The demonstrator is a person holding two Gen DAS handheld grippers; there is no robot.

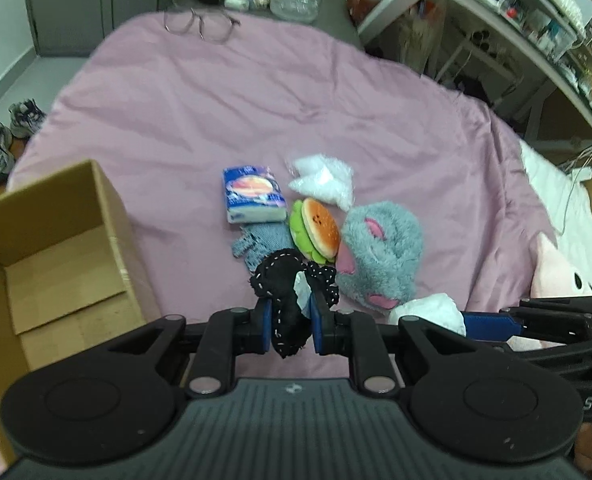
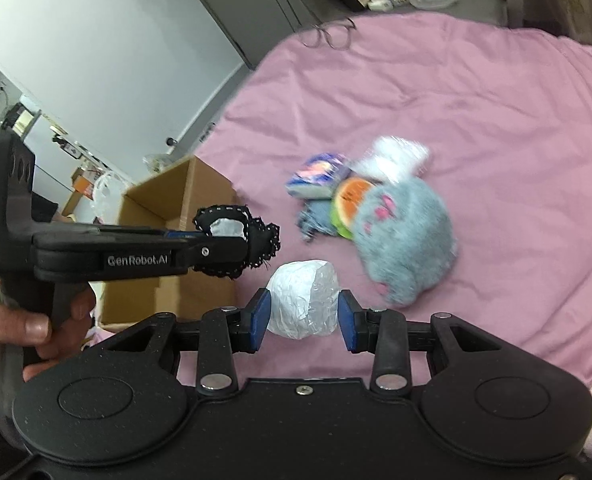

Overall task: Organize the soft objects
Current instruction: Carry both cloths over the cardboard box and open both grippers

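Note:
My left gripper (image 1: 291, 320) is shut on a black lace-trimmed fabric piece (image 1: 287, 292) and holds it above the pink bedspread (image 1: 215, 112); it also shows in the right wrist view (image 2: 235, 240). My right gripper (image 2: 302, 320) is shut on a white wrapped soft bundle (image 2: 302, 298), which shows in the left wrist view (image 1: 432, 310). On the bed lie a grey fluffy plush (image 1: 380, 256), a burger plush (image 1: 316, 230), a blue tissue pack (image 1: 251, 194), a white plastic-wrapped item (image 1: 324, 178) and a blue-grey cloth (image 1: 255, 242).
An open empty cardboard box (image 1: 55, 248) stands at the left on the bed, also in the right wrist view (image 2: 175, 208). Glasses (image 1: 201, 24) lie at the far edge. A pink-and-white plush pillow (image 1: 564, 272) is at right. Shelves (image 1: 516, 20) and shoes (image 1: 11, 128) surround the bed.

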